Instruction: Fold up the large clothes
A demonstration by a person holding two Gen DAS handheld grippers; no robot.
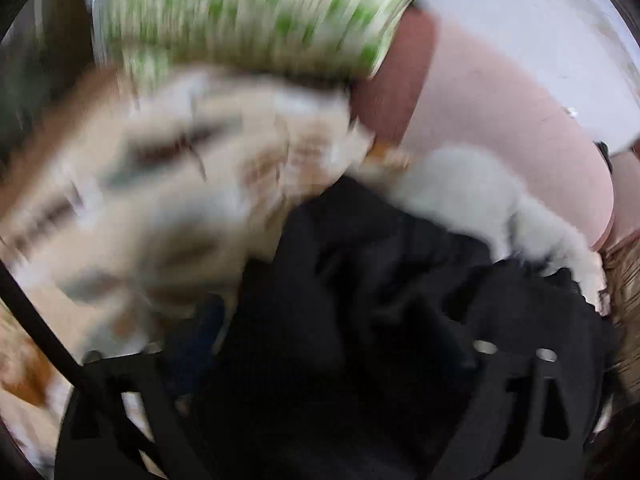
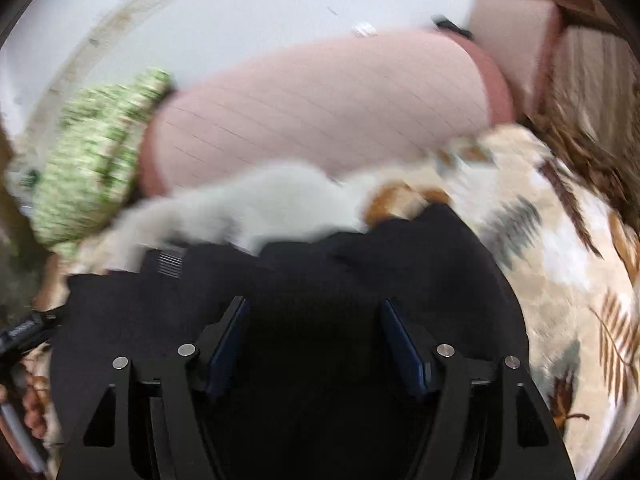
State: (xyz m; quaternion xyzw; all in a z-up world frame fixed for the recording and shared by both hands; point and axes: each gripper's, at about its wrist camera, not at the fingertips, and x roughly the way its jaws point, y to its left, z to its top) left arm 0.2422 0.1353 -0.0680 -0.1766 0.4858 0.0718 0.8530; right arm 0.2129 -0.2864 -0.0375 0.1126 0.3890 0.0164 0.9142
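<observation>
A black garment (image 2: 340, 276) lies bunched on a leaf-patterned bedspread (image 2: 560, 280). My right gripper (image 2: 314, 340) hangs just above it with its blue-padded fingers (image 2: 228, 344) spread wide and nothing between them. In the left wrist view the same black garment (image 1: 380, 280) fills the lower middle and covers my left gripper (image 1: 320, 360), so its fingertips are hidden. A light grey-white cloth (image 2: 248, 204) lies along the garment's far edge and also shows in the left wrist view (image 1: 500, 204). Both views are motion-blurred.
A pink padded headboard or cushion (image 2: 328, 108) rises behind the clothes, with a white wall above. A green-and-white patterned cloth (image 2: 96, 152) lies at the left and in the left wrist view (image 1: 248, 16) at the top. The bedspread (image 1: 140, 184) spreads left.
</observation>
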